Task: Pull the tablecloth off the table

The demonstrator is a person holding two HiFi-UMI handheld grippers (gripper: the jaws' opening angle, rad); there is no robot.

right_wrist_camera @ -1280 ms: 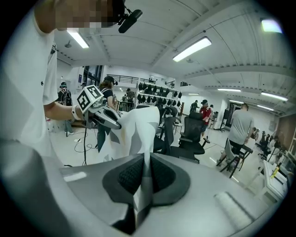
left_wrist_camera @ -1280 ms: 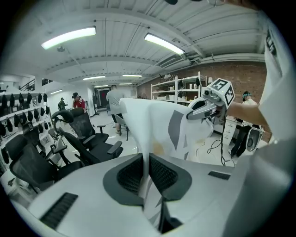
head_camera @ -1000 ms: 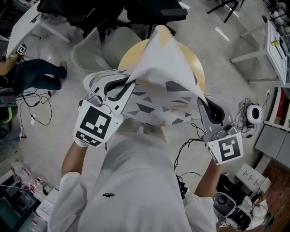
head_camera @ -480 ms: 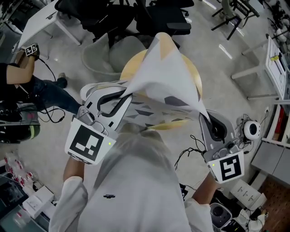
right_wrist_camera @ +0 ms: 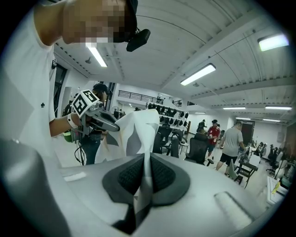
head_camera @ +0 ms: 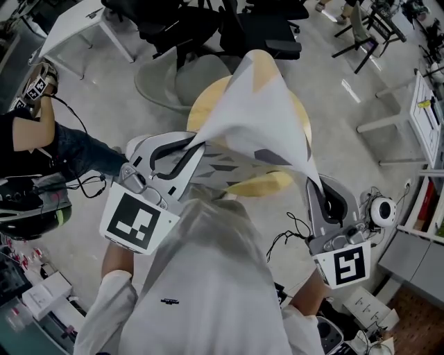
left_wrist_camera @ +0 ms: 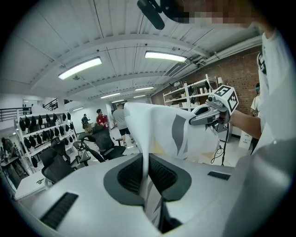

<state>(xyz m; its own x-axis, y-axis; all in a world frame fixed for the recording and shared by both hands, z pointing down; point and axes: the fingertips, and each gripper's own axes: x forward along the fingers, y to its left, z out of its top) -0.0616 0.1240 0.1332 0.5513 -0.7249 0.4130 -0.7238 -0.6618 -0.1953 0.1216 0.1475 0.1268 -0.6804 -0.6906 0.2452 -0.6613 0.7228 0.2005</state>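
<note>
As our left claw (head_camera: 199, 141) and right claw (head_camera: 316, 182) clamp the tablecloth (head_camera: 253, 114), we judge it mostly, not fully, off the tabletop (head_camera: 262, 185).

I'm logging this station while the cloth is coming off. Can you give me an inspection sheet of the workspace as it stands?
surface: round wooden table, partly bared.
job's things: patterned tablecloth lifted into a peak, its far end draped on the table.
clutter: nothing seen on the bared tabletop.
grippers: left gripper and right gripper, the jaws of each shut on an edge of the cloth.
cables: loose cables on the floor at the person's right.
surroundings: office chairs beyond the table, white desk, another person at the left.
</note>
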